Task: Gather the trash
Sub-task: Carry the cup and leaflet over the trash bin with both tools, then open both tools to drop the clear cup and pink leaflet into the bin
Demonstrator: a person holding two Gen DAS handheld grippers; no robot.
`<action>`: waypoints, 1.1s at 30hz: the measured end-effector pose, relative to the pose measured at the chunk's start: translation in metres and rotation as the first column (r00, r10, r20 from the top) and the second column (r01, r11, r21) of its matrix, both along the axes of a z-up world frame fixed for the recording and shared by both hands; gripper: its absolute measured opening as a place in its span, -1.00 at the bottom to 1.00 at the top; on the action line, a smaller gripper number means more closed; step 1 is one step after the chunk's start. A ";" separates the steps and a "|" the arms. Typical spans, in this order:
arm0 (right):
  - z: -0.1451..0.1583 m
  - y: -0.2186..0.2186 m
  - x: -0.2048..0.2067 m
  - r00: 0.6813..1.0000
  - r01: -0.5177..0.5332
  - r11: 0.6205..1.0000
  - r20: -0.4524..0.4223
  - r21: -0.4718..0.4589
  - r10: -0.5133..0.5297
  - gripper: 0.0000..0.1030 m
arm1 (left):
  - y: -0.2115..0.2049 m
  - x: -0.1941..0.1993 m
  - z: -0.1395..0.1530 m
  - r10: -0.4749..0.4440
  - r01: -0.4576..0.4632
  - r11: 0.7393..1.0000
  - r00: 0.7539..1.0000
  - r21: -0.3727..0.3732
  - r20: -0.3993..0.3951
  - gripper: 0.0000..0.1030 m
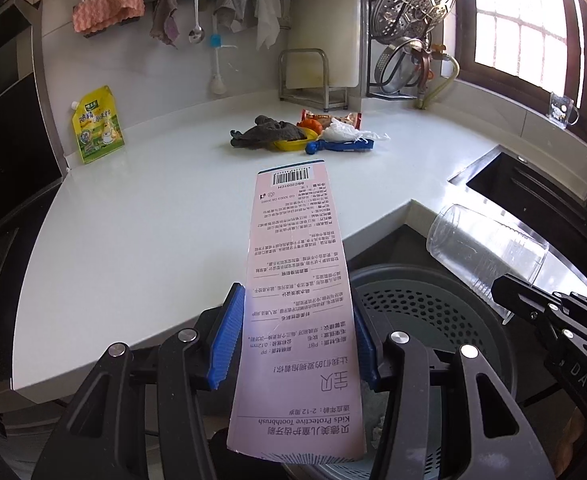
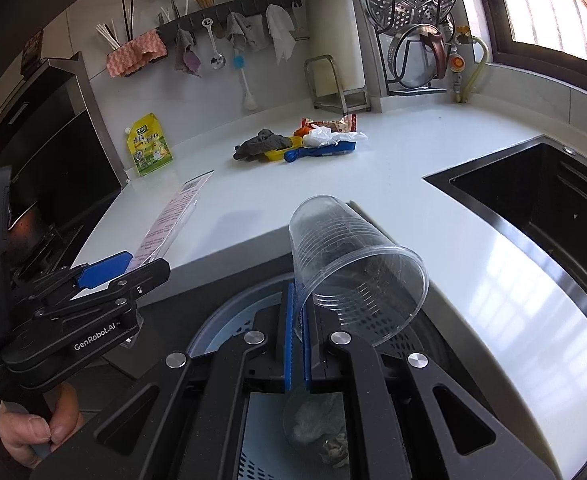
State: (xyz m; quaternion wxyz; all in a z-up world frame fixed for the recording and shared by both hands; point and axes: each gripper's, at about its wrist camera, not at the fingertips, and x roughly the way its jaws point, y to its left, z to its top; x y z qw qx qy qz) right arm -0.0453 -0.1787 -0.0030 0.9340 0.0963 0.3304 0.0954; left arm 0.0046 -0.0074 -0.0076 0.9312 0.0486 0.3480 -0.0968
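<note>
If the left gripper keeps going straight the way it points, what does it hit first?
Probably the bare white countertop, with its toothbrush package touching first; the trash pile lies farther along. Depth is uncertain.

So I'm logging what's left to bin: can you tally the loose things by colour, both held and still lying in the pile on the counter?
Pink, toothbrush box in left tongs: 1
Clear, plastic cup in right tongs: 1
Grey, rag: 1
Yellow, dish: 1
Blue, scoop: 1
White, crumpled bag: 1
Red, snack wrapper: 1
Total: 7
</note>
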 end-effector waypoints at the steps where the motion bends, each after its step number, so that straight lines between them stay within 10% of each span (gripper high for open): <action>1: -0.002 0.001 -0.005 1.000 0.001 1.000 -0.003 -0.016 -0.001 -0.92 | -0.001 -0.004 -0.003 -0.010 0.010 1.000 1.000 -0.008 -0.010 -0.05; 28: -0.059 -0.010 -0.029 0.987 -0.010 1.000 -0.162 0.024 0.014 -0.92 | -0.019 -0.030 -0.069 -0.079 0.070 0.996 0.971 -0.047 -0.228 0.00; 30: -0.060 -0.011 -0.029 0.986 -0.006 1.000 -0.164 0.027 0.010 -0.85 | -0.019 -0.030 -0.069 -0.079 0.068 0.996 0.969 -0.053 -0.233 0.02; 33: -0.057 -0.015 -0.032 0.989 0.017 0.999 -0.147 0.037 -0.012 -0.18 | -0.018 -0.030 -0.068 -0.068 0.058 0.997 0.972 -0.050 -0.225 0.35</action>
